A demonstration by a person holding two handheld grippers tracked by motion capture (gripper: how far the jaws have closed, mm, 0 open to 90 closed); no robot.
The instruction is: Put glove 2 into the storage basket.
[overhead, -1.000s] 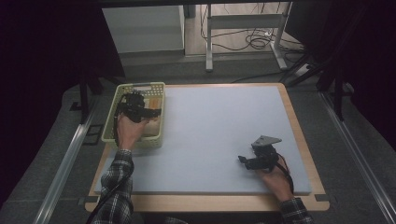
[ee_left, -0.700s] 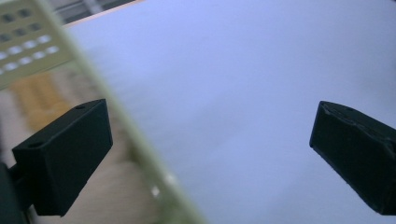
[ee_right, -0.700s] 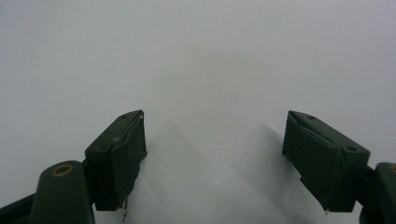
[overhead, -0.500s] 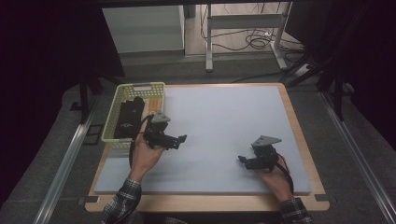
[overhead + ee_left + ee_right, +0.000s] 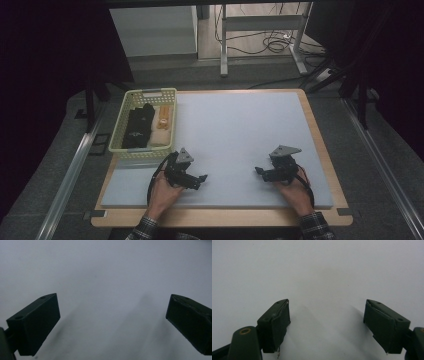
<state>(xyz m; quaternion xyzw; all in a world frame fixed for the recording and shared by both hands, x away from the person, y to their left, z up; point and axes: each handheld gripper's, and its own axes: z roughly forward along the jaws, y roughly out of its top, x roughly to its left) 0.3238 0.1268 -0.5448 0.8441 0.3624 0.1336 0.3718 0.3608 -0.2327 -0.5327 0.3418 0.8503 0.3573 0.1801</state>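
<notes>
**Both grippers empty over the mat, basket at the left edge**

Down in the lower part of the high view, the person's two hands rest on the pale grey mat (image 5: 240, 140) that covers most of the wooden table (image 5: 332, 165). The left gripper (image 5: 200, 178) sits at the lower left of centre, its tips pointing toward the right of the frame, with its black cable looping back around the hand (image 5: 162, 192). The right gripper (image 5: 259, 171) lies at the lower right of centre, tips pointing left toward the other one, a grey three-cornered plate on top. The two are well apart, with bare mat between them.

Seen from the left gripper view, the left gripper (image 5: 112, 320) has its jaws spread wide, one at each side of the frame, with nothing between them but the mat. The right gripper view shows the right gripper (image 5: 325, 320) likewise parted, a little less widely, and holding nothing; its shadows fall on the mat just beneath.

At the left edge of the mat, in the upper left of the table, stands a pale yellow-green basket (image 5: 118, 131). Inside it lie dark folded pieces (image 5: 136, 127) on the left and a beige folded piece (image 5: 162, 127) on the right, side by side and touching. The left gripper is just below the basket's near rim, clear of it.
</notes>
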